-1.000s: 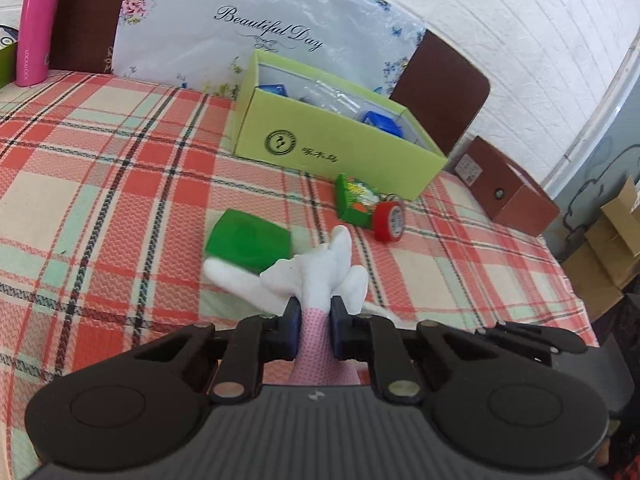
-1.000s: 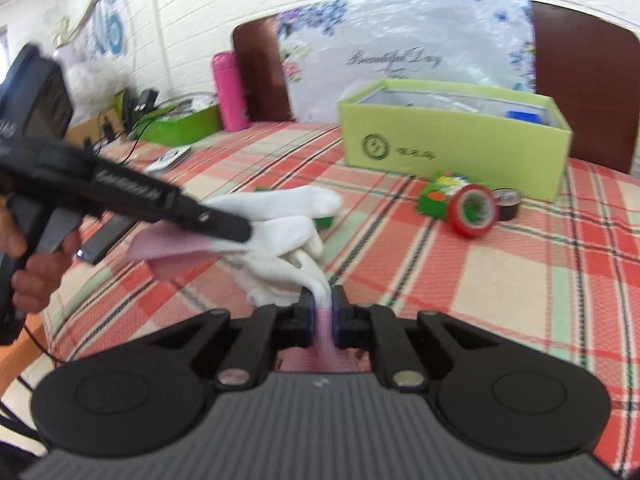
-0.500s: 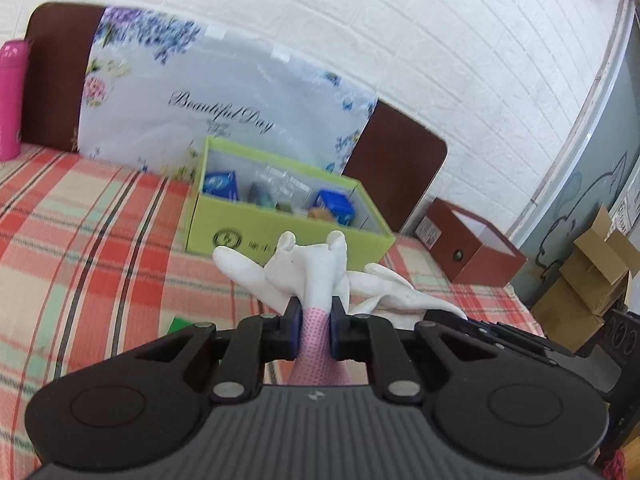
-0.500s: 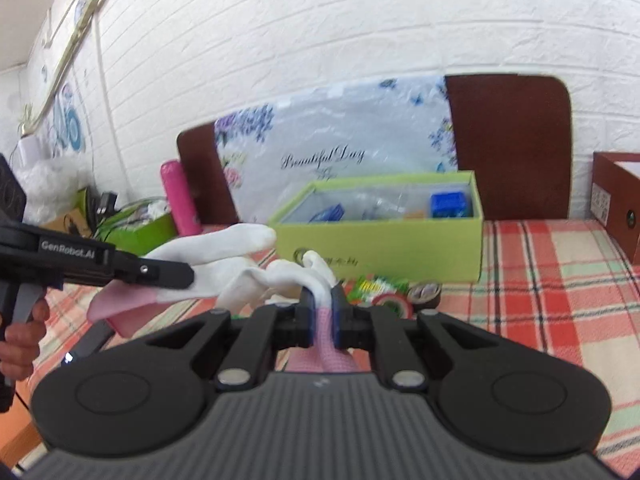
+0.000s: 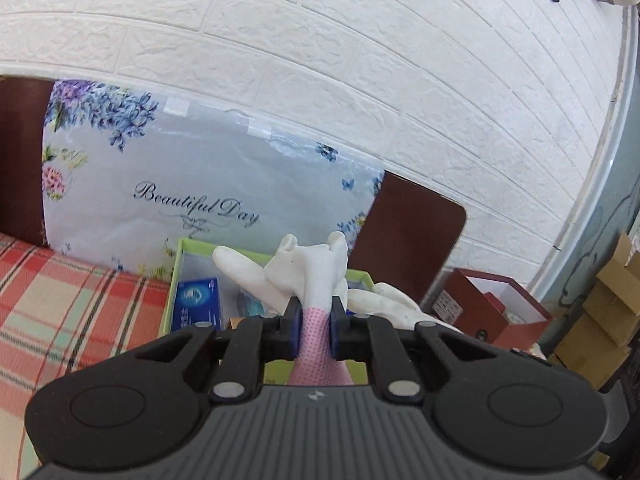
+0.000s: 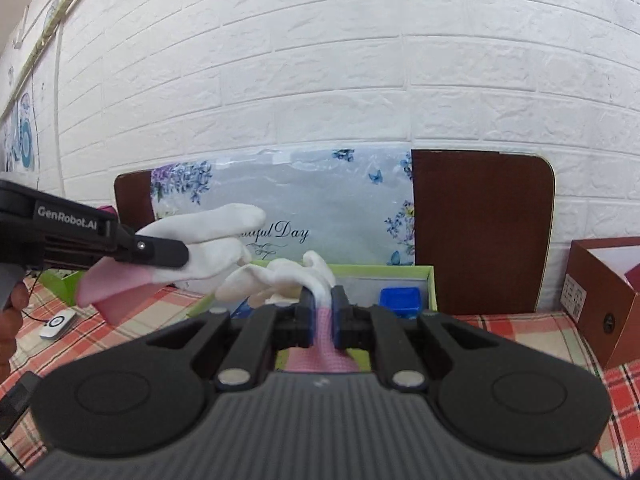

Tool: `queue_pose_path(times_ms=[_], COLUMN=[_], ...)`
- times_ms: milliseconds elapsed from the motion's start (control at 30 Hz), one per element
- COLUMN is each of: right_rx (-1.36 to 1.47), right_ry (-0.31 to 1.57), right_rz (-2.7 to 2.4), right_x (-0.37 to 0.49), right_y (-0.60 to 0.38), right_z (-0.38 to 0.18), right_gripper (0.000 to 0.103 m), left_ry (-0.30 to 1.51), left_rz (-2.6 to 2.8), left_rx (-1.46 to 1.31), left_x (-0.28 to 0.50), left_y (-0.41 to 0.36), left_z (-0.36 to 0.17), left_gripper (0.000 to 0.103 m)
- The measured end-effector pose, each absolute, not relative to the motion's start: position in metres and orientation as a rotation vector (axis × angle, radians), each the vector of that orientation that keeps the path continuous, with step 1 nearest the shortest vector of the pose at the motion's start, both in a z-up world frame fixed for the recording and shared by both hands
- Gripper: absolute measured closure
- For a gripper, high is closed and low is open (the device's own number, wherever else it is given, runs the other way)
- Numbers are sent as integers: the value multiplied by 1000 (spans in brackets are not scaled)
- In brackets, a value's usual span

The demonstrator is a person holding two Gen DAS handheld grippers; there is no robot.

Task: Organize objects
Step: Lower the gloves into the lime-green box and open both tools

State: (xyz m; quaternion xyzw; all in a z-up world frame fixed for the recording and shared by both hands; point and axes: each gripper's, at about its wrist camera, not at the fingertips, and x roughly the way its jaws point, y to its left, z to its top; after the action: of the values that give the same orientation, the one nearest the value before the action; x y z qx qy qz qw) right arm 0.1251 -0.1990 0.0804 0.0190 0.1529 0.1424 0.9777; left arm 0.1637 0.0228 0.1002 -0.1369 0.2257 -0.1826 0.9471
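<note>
Each gripper holds a white glove with a pink cuff, lifted off the table. In the left wrist view my left gripper is shut on one white glove, whose fingers stick up in front of the open light-green box. The other glove shows just to its right. In the right wrist view my right gripper is shut on its glove just before the green box. At the left of that view the left gripper holds its glove a little higher.
Blue packets lie inside the green box. Behind it lean a floral plastic package and brown chair backs. A red-brown open box stands to the right, and a white device lies on the checked tablecloth.
Both grippers rose with their gloves and came nearer the green box. The green block, snack packet and red tape roll on the cloth dropped out of view.
</note>
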Motion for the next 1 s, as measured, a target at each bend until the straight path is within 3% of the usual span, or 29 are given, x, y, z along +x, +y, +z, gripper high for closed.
queue_pose_path(times_ms=[567, 600, 667, 700, 733, 867, 933, 1000], right_rx=[18, 10, -18, -31, -39, -11, -8, -14], right_ry=[401, 418, 472, 488, 486, 454, 436, 409], right_rz=[208, 208, 231, 227, 212, 190, 187, 180], right_x=[264, 268, 275, 276, 275, 265, 257, 247], right_y=[-204, -204, -203, -201, -201, -206, -208, -208], right_z=[26, 20, 9, 4, 1, 5, 11, 19], right_gripper=[93, 91, 78, 62, 46, 31, 15, 8], left_ry=[544, 547, 566, 571, 561, 557, 565, 557], left_rz=[-270, -261, -250, -235, -217, -196, -186, -175], left_rx=[-290, -276, -253, -243, -238, -247, -258, -258], left_x=[284, 285, 286, 285, 282, 273, 267, 258], left_y=[12, 12, 12, 12, 13, 21, 24, 24], left_z=[41, 37, 30, 27, 26, 25, 31, 41], left_gripper=[90, 82, 50, 29, 26, 26, 26, 26])
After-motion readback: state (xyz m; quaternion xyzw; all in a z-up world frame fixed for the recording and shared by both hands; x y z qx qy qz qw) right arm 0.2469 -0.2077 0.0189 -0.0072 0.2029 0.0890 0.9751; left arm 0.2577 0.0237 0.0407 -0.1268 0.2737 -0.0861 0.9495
